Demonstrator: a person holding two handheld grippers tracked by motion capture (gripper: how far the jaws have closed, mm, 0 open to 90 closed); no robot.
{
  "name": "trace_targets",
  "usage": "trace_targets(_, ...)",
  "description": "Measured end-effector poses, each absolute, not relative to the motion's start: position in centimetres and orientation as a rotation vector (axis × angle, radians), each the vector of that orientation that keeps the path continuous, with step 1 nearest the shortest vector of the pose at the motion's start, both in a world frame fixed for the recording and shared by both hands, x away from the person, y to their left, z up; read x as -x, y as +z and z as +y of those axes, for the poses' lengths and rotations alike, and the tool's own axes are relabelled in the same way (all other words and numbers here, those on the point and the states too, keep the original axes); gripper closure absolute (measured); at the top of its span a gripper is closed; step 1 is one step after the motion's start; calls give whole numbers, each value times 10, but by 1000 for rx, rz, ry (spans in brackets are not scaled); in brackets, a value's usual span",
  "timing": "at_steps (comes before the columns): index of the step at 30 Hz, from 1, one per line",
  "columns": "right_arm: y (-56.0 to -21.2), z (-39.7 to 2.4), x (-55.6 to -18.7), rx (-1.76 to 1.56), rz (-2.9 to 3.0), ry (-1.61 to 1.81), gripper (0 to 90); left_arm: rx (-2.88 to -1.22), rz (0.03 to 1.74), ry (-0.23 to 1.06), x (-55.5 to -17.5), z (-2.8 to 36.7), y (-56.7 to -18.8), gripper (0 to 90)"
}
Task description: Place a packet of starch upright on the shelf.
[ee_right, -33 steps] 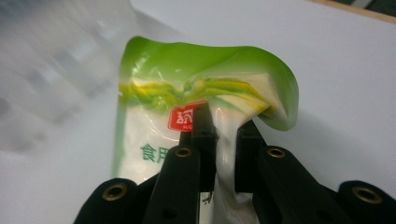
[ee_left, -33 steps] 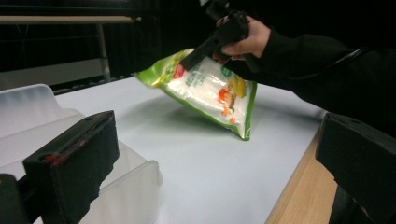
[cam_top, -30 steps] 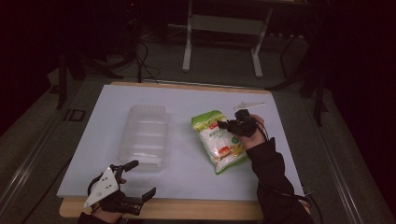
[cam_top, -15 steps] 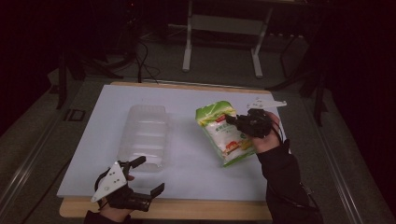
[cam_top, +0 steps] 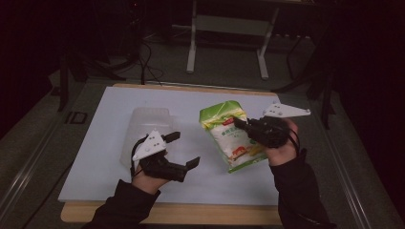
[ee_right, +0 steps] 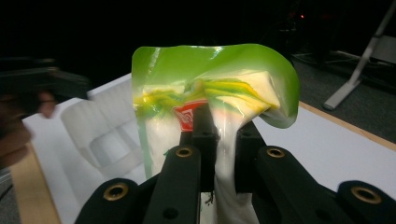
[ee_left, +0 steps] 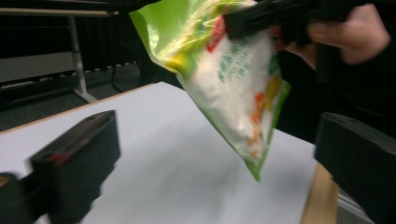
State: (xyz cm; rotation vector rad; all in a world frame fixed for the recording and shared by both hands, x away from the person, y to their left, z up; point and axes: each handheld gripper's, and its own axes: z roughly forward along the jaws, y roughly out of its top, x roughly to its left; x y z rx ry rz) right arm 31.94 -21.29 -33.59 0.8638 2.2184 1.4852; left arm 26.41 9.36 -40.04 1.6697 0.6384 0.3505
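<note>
A green bag [cam_top: 232, 135] is held clear of the desk [cam_top: 105, 157], pinched by the right tongs [cam_top: 241, 125]; the spread left tongs [cam_top: 184, 149] are empty. Placement in the clear tray [cam_top: 143, 125], presumably its destination, is not yet done.

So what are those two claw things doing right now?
Left gripper: fingers open, holding nothing.
Right gripper: fingers shut on the green plastic bag of white grains.
</note>
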Motion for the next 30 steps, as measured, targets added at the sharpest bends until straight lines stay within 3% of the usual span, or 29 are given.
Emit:
trace_targets(9,-334,-208,-309,-821,2223,1515,838,-1714,668,309,-294,68,-399,61)
trace_targets(11,-337,-206,-307,-814,2232,1521,838,-1718,668,290,-299,62,-399,102)
trace_targets(14,-338,-205,-307,-807,2236,1526,838,-1720,669,267,-305,57,-401,178)
trace_targets(16,-339,-205,-307,-804,2236,1531,838,-1721,663,234,-309,54,-403,294)
trace_targets(17,-339,-205,-307,-804,2236,1531,838,-1721,650,210,-310,53,-404,294)
trace_targets(26,-341,-204,-305,-797,2231,1517,839,-1751,653,198,-315,46,-399,604)
trace_targets(27,-342,-204,-304,-796,2227,1519,839,-1752,670,186,-317,44,-397,604)
trace_targets(28,-344,-204,-305,-810,2226,1541,839,-1764,679,184,-318,43,-395,739)
trace_targets(30,-345,-205,-305,-817,2220,1540,840,-1777,681,178,-319,41,-393,776)
